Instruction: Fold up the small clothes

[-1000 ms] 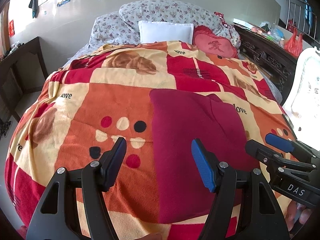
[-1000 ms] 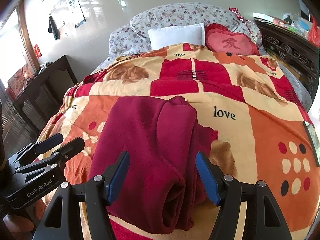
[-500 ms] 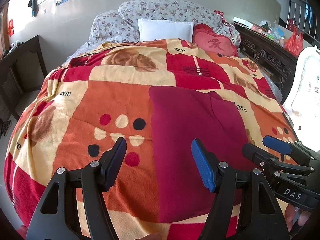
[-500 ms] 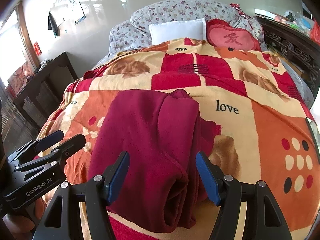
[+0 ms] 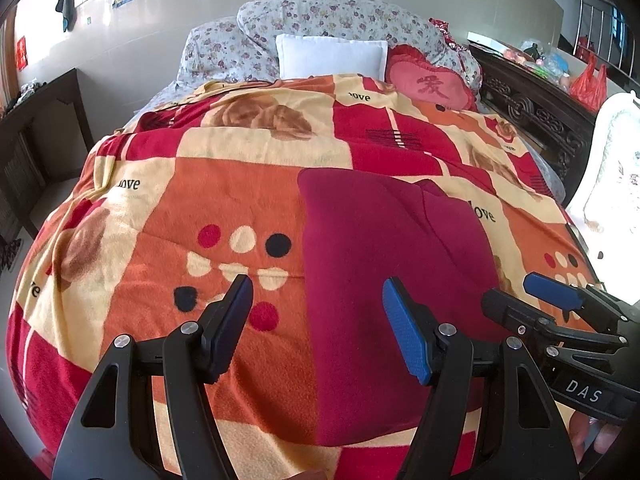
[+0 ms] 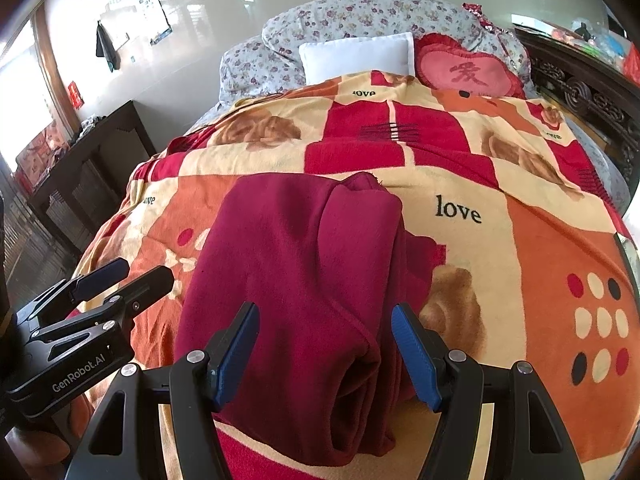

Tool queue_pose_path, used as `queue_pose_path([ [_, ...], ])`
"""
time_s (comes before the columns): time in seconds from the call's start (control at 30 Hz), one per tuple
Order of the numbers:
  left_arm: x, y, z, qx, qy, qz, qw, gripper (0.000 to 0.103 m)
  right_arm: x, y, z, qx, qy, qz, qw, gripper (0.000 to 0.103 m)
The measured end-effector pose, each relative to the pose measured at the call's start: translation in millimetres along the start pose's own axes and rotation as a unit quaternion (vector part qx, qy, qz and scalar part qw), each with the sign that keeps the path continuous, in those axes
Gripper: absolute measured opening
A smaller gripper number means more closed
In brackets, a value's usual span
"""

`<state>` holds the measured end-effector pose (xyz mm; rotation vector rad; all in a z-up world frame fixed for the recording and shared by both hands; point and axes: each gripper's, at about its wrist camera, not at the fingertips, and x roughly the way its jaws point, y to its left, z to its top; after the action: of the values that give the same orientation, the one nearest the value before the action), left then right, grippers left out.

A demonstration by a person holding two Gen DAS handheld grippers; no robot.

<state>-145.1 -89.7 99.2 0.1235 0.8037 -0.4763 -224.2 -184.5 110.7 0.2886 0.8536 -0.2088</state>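
Folded maroon garment (image 6: 304,280) lies on patterned blanket (image 6: 540,248), near edge.
Left gripper (image 5: 316,312) and right gripper (image 6: 324,336) both hover above it, jaws apart, grasping nothing.

Left gripper (image 5: 317,310): jaws apart, pitched downward, nothing clamped between the pads. Right gripper (image 6: 325,338): jaws apart to a similar width, pitched downward, pads pressing on nothing. The two grippers are positioned side by side, near each other.
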Motion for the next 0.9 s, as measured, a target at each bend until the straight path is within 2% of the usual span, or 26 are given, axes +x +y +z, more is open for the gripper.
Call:
queue_pose_path([
  [0.6, 2.4, 0.8, -1.4, 0.0, 0.002, -0.001, 1.0, 0.068, 4.7, -1.6, -1.5, 0.002, 0.009, 0.002, 1.0, 0.066],
  [0.9, 7.4, 7.3, -4.3, 0.004, -0.01, 0.008, 0.9999, 0.068, 7.1, -2.9, -2.8, 0.003, 0.012, 0.004, 1.0, 0.066],
])
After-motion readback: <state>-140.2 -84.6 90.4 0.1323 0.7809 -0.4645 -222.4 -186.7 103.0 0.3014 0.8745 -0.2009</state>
